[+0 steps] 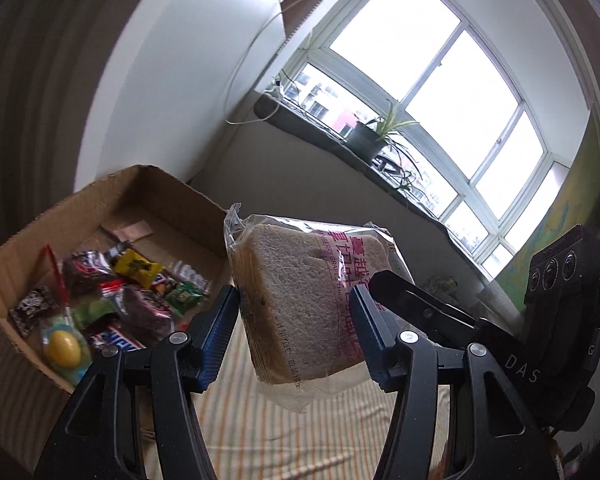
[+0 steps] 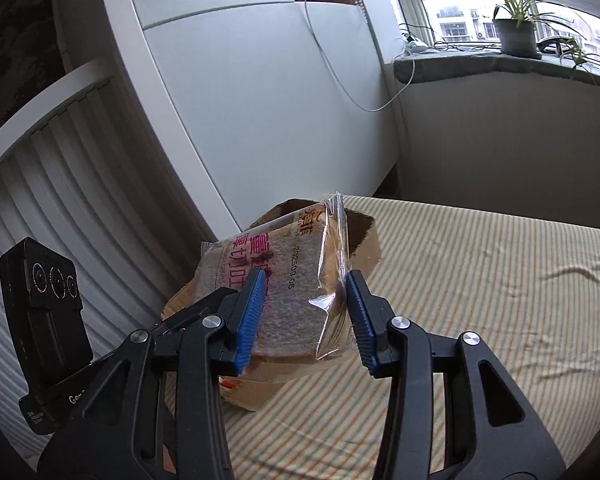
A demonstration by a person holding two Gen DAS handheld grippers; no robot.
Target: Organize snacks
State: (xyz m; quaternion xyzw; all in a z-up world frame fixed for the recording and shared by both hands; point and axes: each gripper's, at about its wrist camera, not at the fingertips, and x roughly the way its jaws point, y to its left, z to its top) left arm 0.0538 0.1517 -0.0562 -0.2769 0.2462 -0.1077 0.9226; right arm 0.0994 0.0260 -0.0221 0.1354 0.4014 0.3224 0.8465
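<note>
A wrapped sandwich of sliced bread in clear plastic with pink print (image 1: 304,300) hangs in the air between both grippers. My left gripper (image 1: 296,336) is shut on its sides. My right gripper (image 2: 306,316) is also shut on the same bread pack (image 2: 288,292), from the opposite side. A brown cardboard box (image 1: 32,240) stands on the bed to the left, holding several candies and chocolate bars (image 1: 112,304). In the right wrist view the box (image 2: 364,248) sits behind and below the bread.
The bed has a striped beige sheet (image 2: 480,320). A white headboard and wall panels (image 2: 240,120) rise on the left. A windowsill with a potted plant (image 1: 368,136) and cables runs along the back. The right gripper's body (image 1: 560,300) shows at right.
</note>
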